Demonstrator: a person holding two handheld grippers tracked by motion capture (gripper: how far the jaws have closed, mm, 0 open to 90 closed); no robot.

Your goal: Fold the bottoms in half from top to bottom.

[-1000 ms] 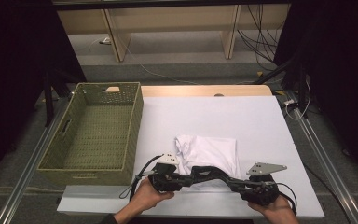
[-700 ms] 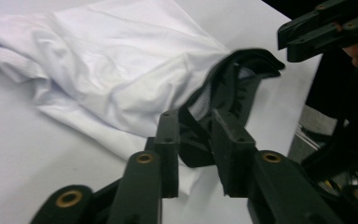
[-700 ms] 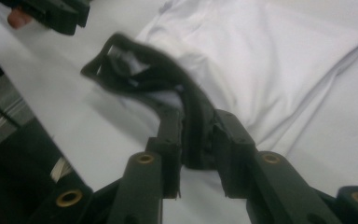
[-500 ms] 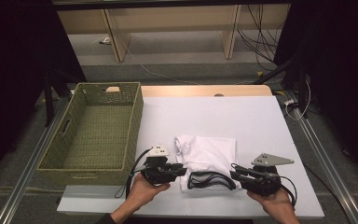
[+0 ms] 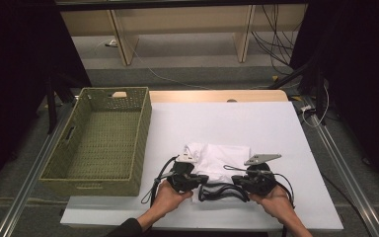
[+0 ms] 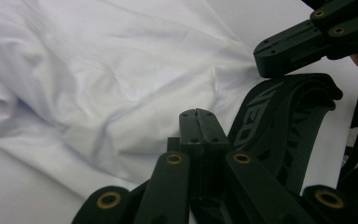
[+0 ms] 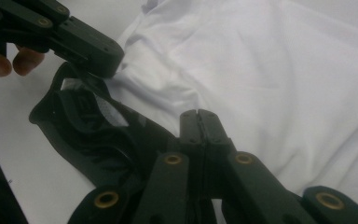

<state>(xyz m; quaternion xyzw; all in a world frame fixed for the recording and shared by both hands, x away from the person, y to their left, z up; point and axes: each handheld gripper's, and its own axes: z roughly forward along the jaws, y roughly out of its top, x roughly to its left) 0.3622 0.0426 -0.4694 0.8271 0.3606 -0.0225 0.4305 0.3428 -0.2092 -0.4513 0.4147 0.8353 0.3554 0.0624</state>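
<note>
Black elastic band [image 5: 219, 190] lies slack crosswise between my left claw [image 5: 193, 181] and right claw [image 5: 240, 181], each pinching one end.

Even, soft overhead light brightens the white tabletop [image 5: 256, 123] in the high view, while both side edges fall away into near-black and only faint shadows sit under the hands. In the two gripper views the white cloth [image 6: 98, 79] is bright and slightly washed out, its folds marked by gentle grey shading. The black jaws close to each lens look soft and low in detail, and all the pictures are mildly grainy.
</note>
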